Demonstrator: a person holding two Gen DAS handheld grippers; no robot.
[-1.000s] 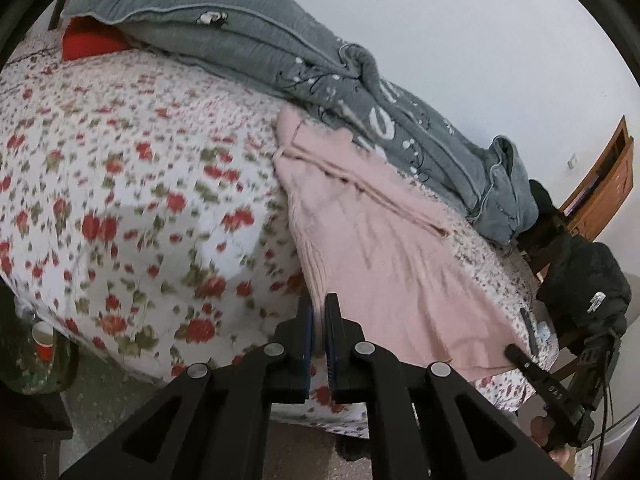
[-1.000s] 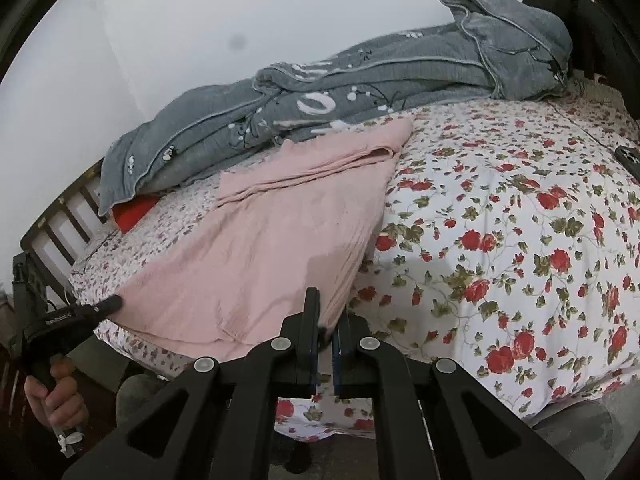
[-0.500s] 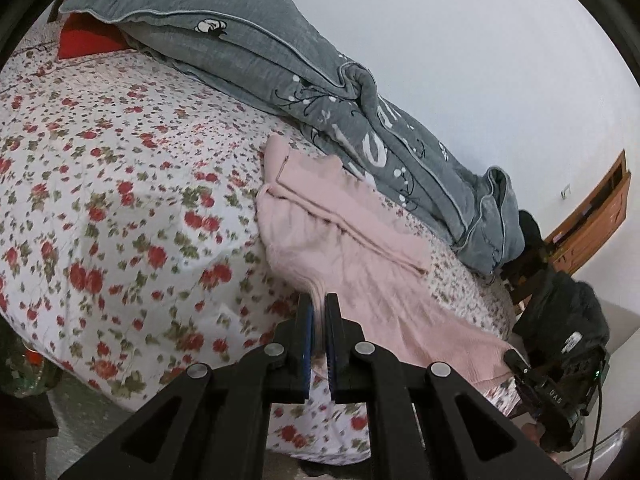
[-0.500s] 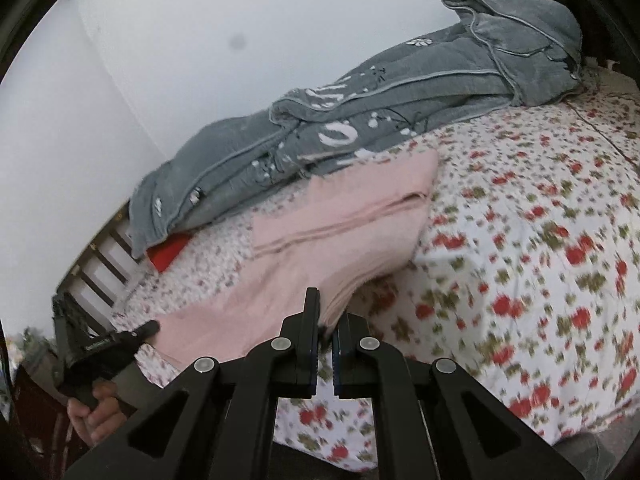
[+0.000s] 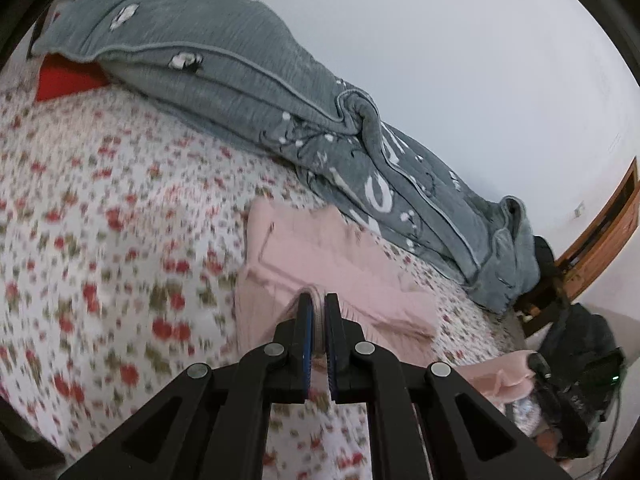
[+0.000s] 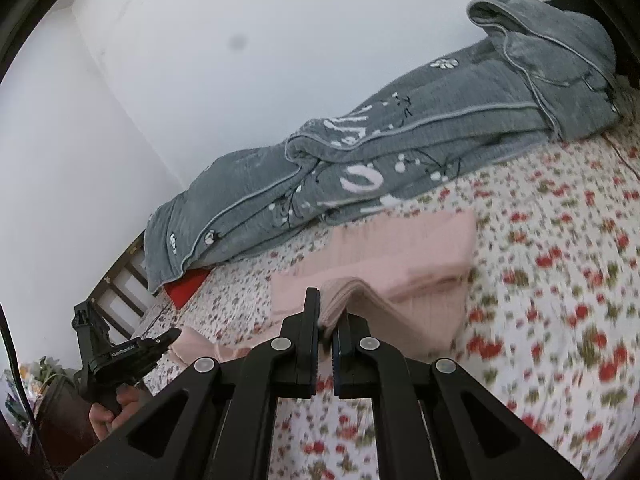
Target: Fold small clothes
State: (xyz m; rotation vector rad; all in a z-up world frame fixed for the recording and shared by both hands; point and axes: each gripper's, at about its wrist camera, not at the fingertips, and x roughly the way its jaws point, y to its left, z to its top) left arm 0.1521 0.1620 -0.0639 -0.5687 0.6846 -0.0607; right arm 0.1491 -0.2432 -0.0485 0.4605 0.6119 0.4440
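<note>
On the floral bed [image 5: 100, 220], both claws apparently pinch the pink garment [image 5: 340, 264].

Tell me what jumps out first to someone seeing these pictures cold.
The pink garment lies mid-bed on the rose-print sheet, with both the left gripper and right gripper pinching its near edge. Behind it, a grey blanket is heaped along the white wall.
</note>
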